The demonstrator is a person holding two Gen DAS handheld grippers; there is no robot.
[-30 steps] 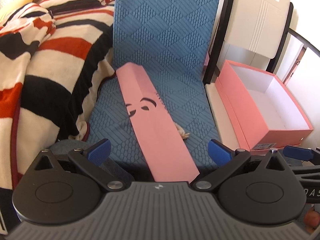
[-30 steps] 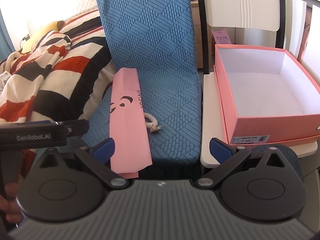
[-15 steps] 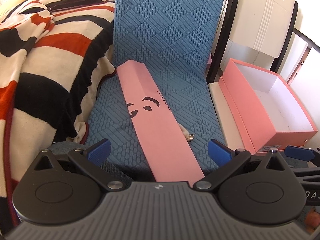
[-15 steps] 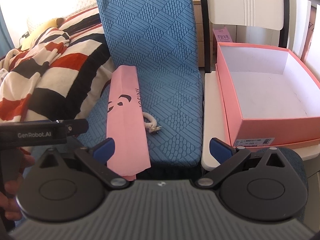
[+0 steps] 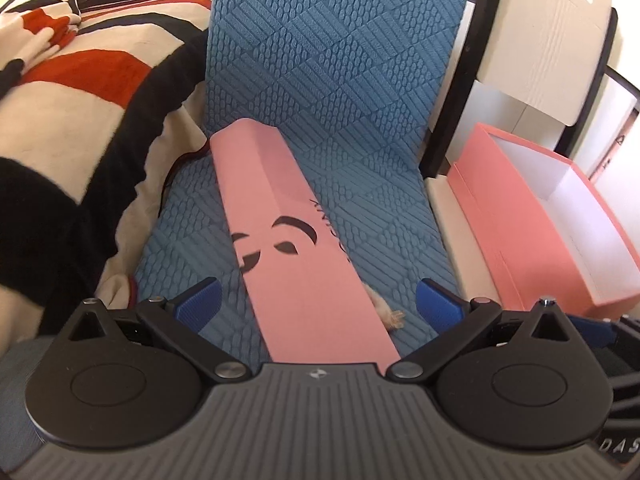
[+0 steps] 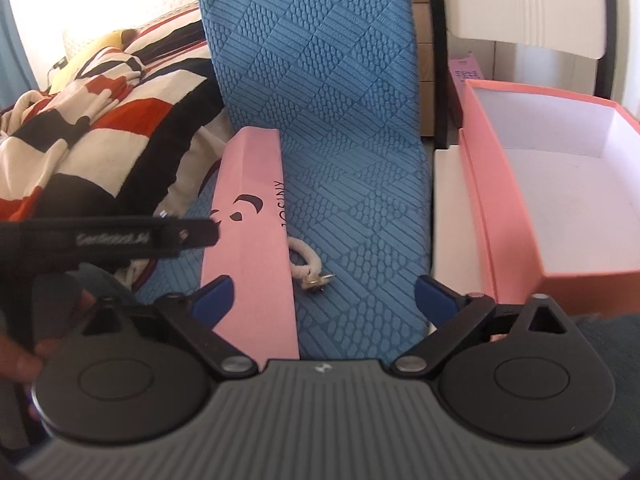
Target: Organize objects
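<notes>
A long flat pink paper bag (image 5: 288,236) with a black logo lies lengthwise on the blue chair seat (image 5: 372,208); it also shows in the right wrist view (image 6: 252,240). A white rope handle with a metal end (image 6: 310,268) sticks out from under its right edge. My left gripper (image 5: 318,300) is open, its blue fingertips on either side of the bag's near end. My right gripper (image 6: 324,296) is open over the seat's front. An open, empty pink shoebox (image 6: 560,208) stands on the white chair to the right.
A striped red, black and cream blanket (image 5: 80,120) lies piled at the left. The blue quilted chair back (image 5: 332,48) rises behind the bag. A white chair back (image 6: 528,4) with a black frame stands behind the shoebox. The left gripper's body (image 6: 108,236) crosses the right wrist view.
Both grippers have moved forward and closer to the chair. The pink bag now lies between the left gripper's fingertips. The bag and box have not moved.
</notes>
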